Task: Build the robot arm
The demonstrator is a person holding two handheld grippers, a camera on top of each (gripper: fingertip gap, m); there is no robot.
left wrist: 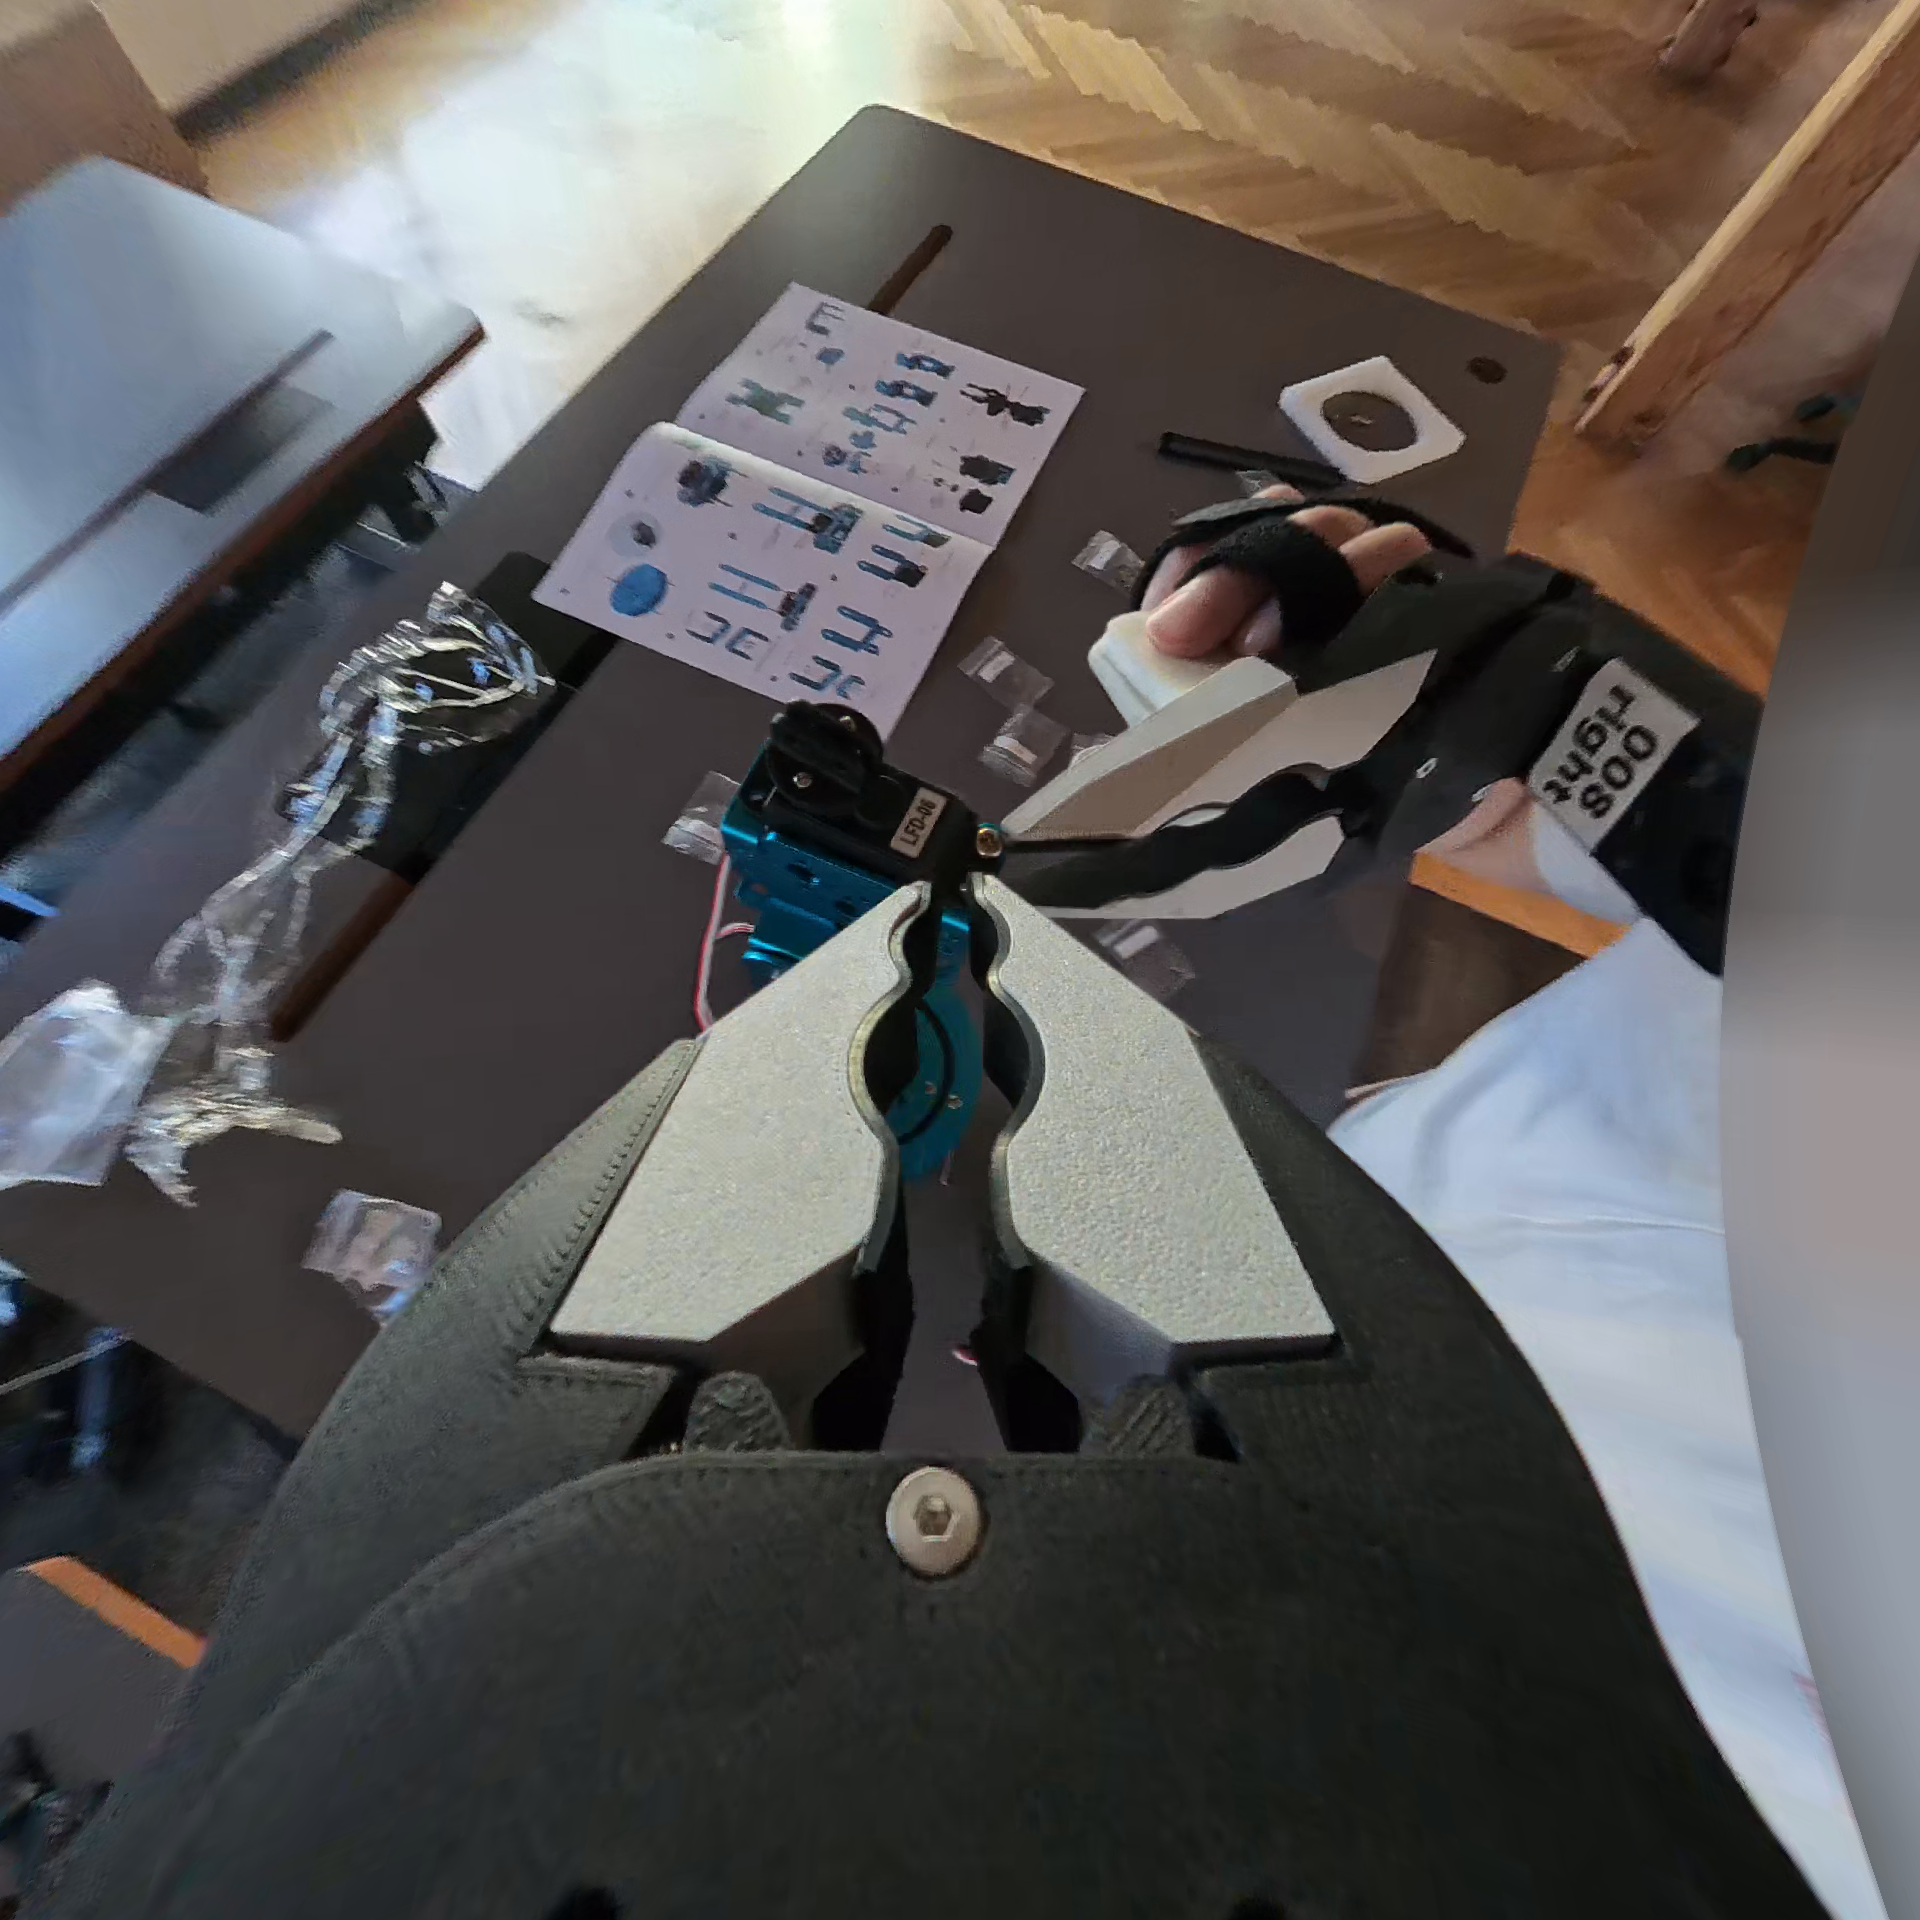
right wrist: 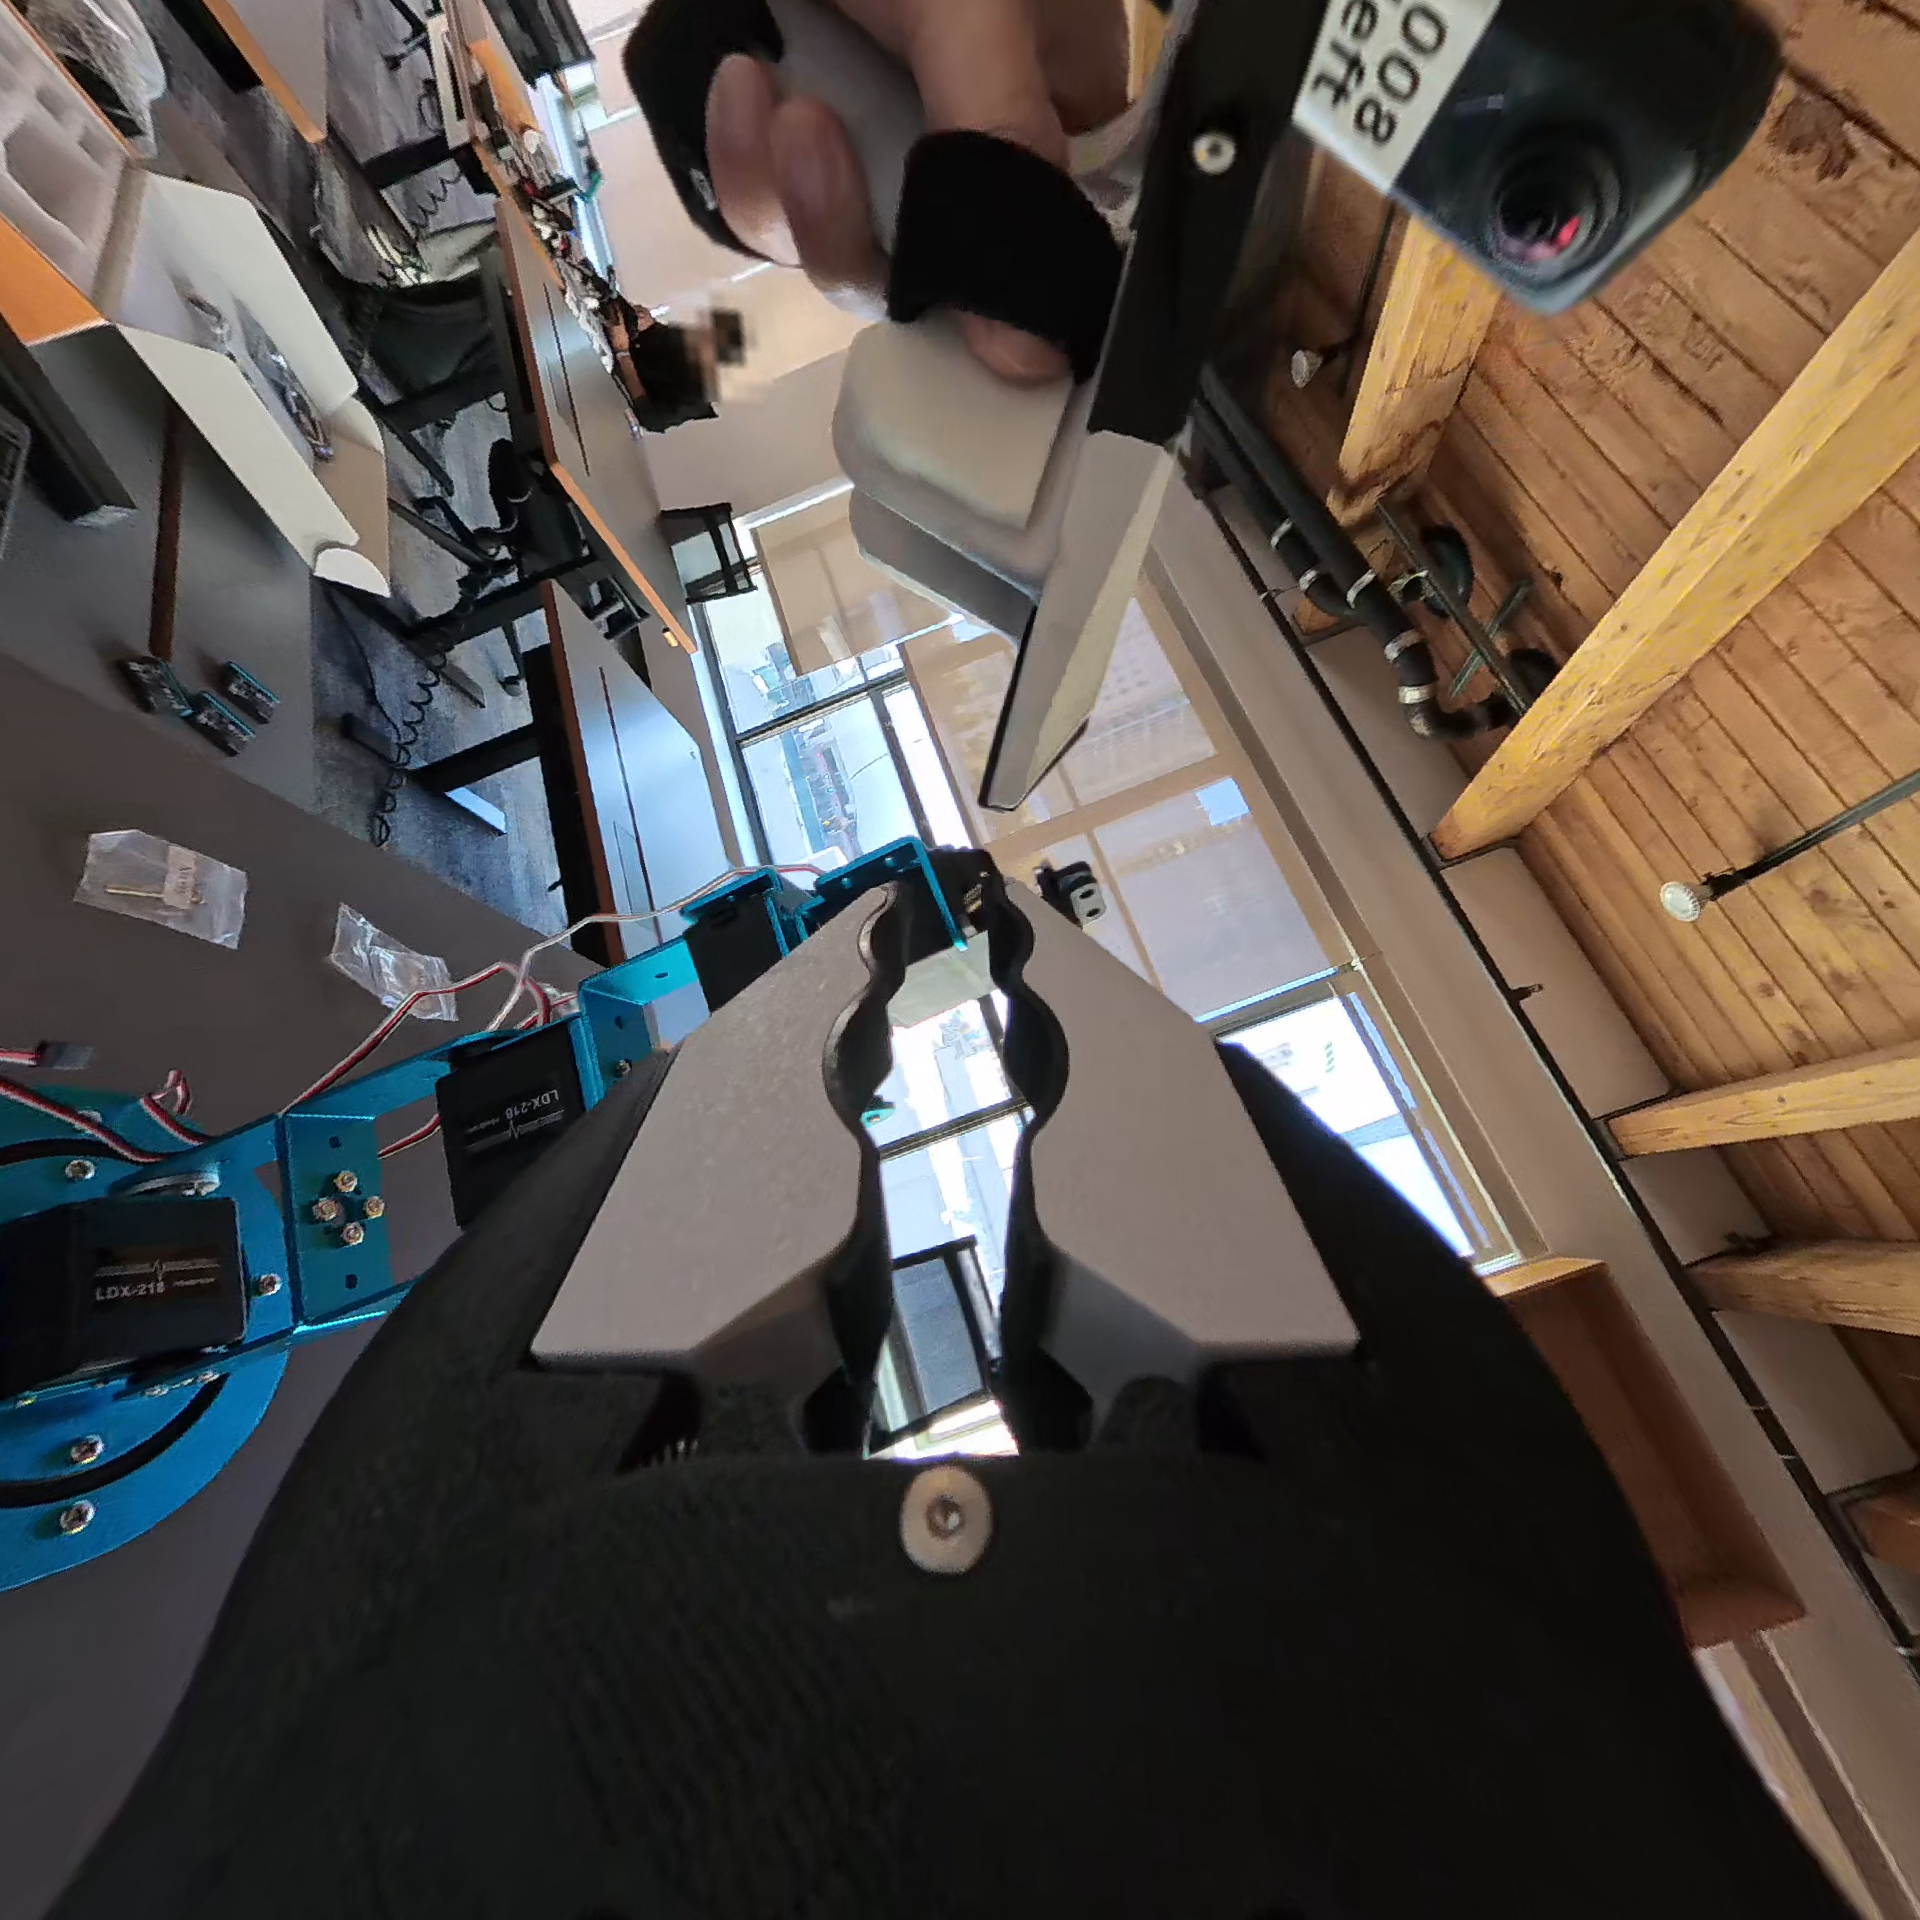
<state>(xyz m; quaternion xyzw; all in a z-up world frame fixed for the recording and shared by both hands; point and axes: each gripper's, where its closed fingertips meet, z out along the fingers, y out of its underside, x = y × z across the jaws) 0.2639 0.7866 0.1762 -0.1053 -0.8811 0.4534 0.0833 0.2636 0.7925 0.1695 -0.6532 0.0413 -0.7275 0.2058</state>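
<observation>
- Left wrist view: my left gripper [left wrist: 948, 902] is pinched on the blue metal robot arm kit [left wrist: 831, 831], its jaws pressed against a blue bracket between the fingertips. A black servo sits at the kit's top end, just beyond my tips.
- My right gripper [left wrist: 1003, 836] comes in from the right, its tips meeting the same servo end right beside my left tips. A hand [left wrist: 1247, 582] in a black strap grips its white handle.
- Beyond the kit, on the dark table [left wrist: 582, 935], lies one open instruction sheet [left wrist: 821, 499], flat, two pages showing.
- One crumpled clear plastic wrap [left wrist: 343, 790] lies well to the left. Several small clear bags are scattered between the sheet and the grippers; the count is uncertain through blur.
- One white square frame [left wrist: 1371, 416] sits at the far right corner, one black rod [left wrist: 1247, 455] just beside it.
- Right wrist view: my right gripper [right wrist: 951, 894] is pinching the tip end of the blue kit [right wrist: 312, 1174], jaws nearly together around a small black part.
- Three black servos are countable along the kit, with red and white wires looping off it.
- My left gripper [right wrist: 997, 800] hangs above, tips pointing down close to the pinch point.
- Two small clear bags [right wrist: 166, 883] lie on the table left of the kit.
</observation>
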